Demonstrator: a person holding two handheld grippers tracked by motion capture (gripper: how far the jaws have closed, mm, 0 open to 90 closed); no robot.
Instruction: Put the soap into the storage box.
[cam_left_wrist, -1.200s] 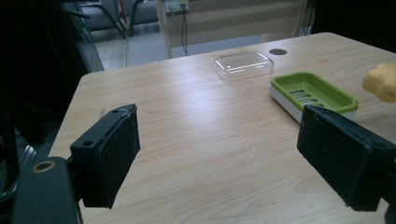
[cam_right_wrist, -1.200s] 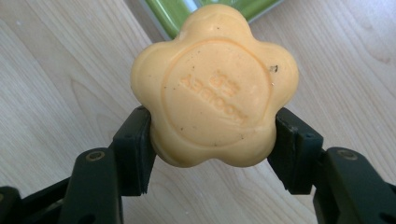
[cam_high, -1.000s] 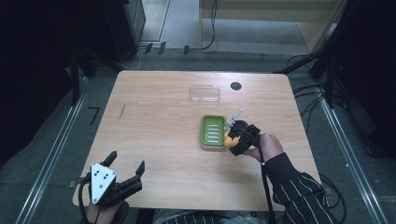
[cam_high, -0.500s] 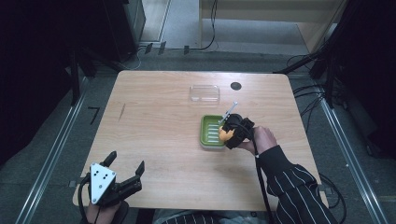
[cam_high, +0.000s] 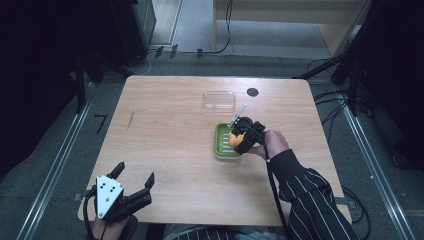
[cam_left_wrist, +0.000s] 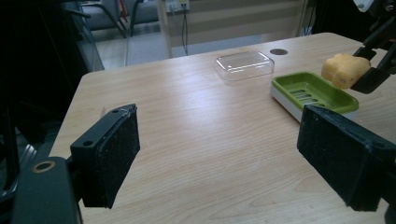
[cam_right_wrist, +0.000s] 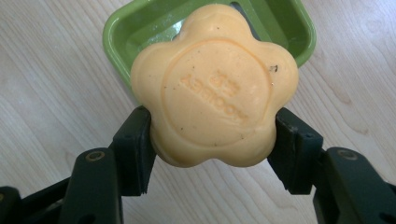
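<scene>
1. a green soap dish (cam_high: 223, 144) sits on the wooden table (cam_high: 165, 130), right of the middle. its white base shows along the near edge in the left gripper view (cam_left_wrist: 312, 92), and its floor has slots.
2. the dish holds nothing on its floor; the slotted bottom is bare in the left gripper view.
3. a flower-shaped yellow-orange soap bar (cam_right_wrist: 214, 85) is clamped between the two black jaws of the right gripper (cam_right_wrist: 214, 149), one jaw on each side of the bar. raised lettering shows on its face but is too soft to read.
4. the soap hangs above the dish, apart from it. in the left gripper view the bar (cam_left_wrist: 344, 70) is clear of the rim, over the dish's far right end. in the high view the soap (cam_high: 237, 139) lies over the right part of the dish.
5. a hand (cam_high: 270, 145) in a striped sleeve (cam_high: 305, 195) holds the right gripper (cam_high: 240, 137) in the high view.
6. a clear plastic lid or tray (cam_high: 219, 99) lies on the table beyond the dish, near it but not touching. whether it is upside down i cannot tell; nothing is in it. the left gripper view shows it too (cam_left_wrist: 244, 65).
7. a dark round hole (cam_high: 252, 92) is in the tabletop just right of the clear piece.
8. the left gripper (cam_high: 134, 184) is at the near left corner of the table, jaws wide apart and gripping nothing. its own view shows the two pads (cam_left_wrist: 112, 154) spread over bare wood.
</scene>
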